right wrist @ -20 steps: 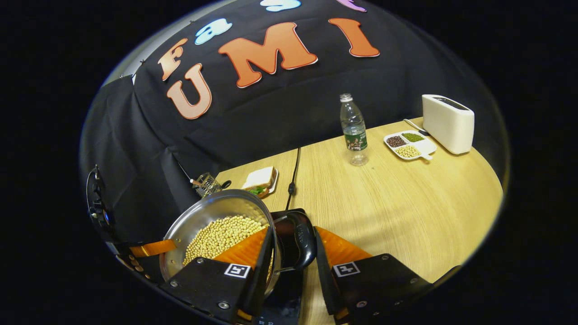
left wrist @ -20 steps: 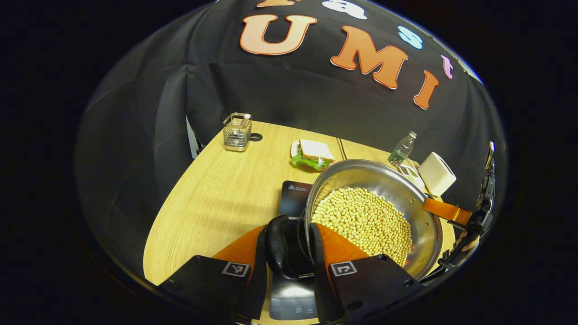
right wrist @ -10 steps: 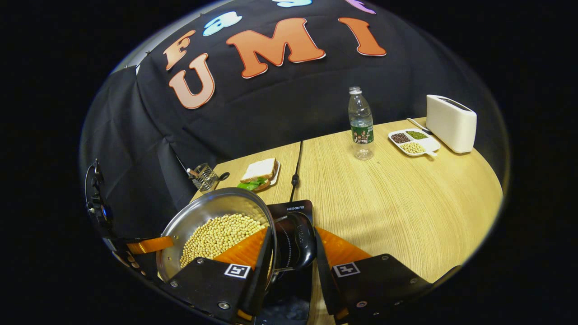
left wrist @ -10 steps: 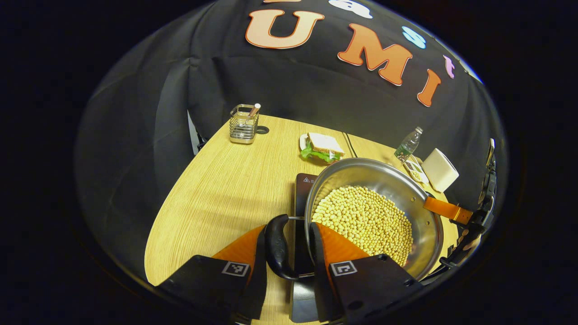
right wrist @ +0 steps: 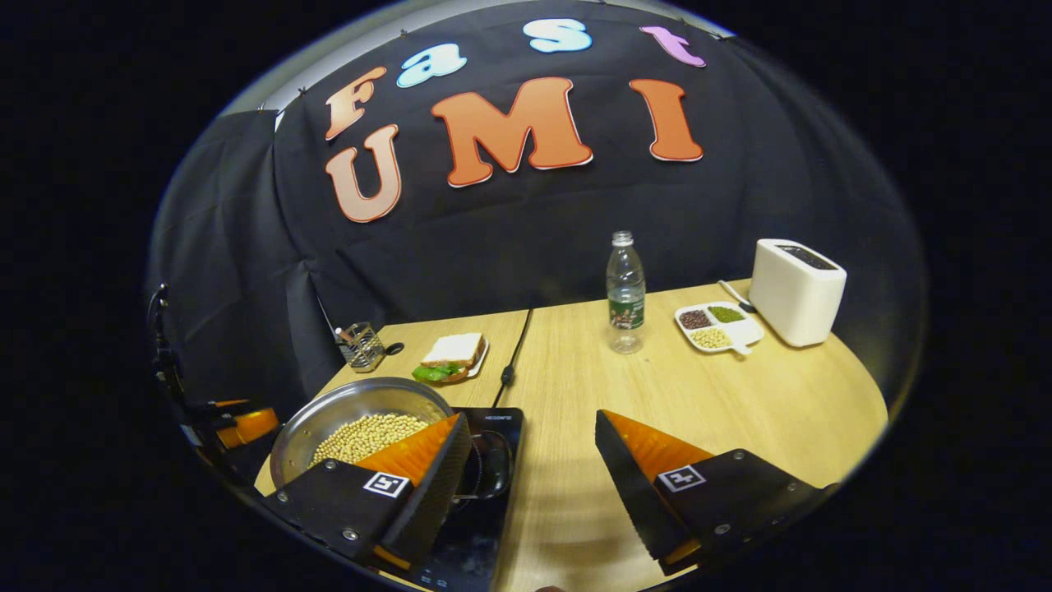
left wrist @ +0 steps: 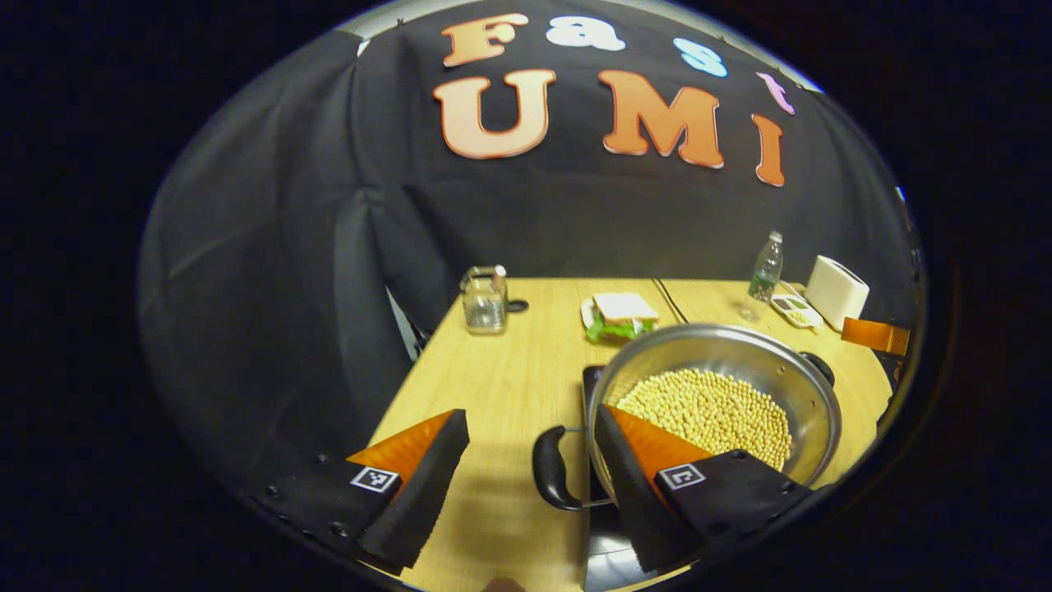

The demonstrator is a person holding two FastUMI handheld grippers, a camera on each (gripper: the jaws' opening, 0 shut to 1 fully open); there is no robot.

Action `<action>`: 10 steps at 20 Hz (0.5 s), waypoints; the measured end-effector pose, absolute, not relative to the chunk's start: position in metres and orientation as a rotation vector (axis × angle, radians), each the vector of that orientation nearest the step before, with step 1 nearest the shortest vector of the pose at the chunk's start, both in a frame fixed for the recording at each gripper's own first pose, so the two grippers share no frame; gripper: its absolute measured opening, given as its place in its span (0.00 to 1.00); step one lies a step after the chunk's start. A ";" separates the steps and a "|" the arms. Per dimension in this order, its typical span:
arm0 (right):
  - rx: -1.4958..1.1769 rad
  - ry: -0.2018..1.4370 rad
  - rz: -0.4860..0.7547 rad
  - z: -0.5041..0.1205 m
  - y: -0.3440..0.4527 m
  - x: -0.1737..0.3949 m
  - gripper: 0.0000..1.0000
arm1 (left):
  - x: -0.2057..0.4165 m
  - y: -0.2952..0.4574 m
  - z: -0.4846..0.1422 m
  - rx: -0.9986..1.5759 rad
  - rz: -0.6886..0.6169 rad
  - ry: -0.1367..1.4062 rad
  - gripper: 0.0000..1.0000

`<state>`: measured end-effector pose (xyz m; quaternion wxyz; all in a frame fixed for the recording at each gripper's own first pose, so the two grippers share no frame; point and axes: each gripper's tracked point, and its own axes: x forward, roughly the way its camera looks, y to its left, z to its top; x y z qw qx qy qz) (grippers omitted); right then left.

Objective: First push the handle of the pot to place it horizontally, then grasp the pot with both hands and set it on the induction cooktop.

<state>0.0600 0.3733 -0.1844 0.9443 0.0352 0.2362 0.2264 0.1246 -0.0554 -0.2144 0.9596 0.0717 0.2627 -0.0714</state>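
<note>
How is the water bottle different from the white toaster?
The water bottle is see-through, tall and thin; the toaster is solid white, wide and boxy. The bottle is round with a narrow neck; the toaster has flat sides and a slot on top. Both stand upright near the far edge of the wooden table, with a divided dish between them.

Left gripper [left wrist: 526, 469] and right gripper [right wrist: 532, 469], jaws wide apart, holding nothing.

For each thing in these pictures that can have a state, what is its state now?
pot: on the induction cooktop, full of beans, handles free
left gripper: open
right gripper: open
bottle: upright, capped
divided dish: holds three kinds of beans
wire holder: upright, something standing in it
</note>
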 end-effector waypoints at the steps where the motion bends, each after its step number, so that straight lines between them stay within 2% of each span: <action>1: 0.065 0.464 0.445 -0.178 0.358 0.063 0.95 | 0.124 -0.055 -0.197 0.133 -0.134 0.492 0.98; 4: 0.072 0.400 0.400 -0.148 0.313 0.070 0.94 | 0.116 -0.055 -0.147 0.098 -0.105 0.374 0.98; 10: -0.010 0.200 0.308 -0.065 0.227 0.073 0.94 | 0.093 -0.061 -0.075 0.070 -0.066 0.231 0.98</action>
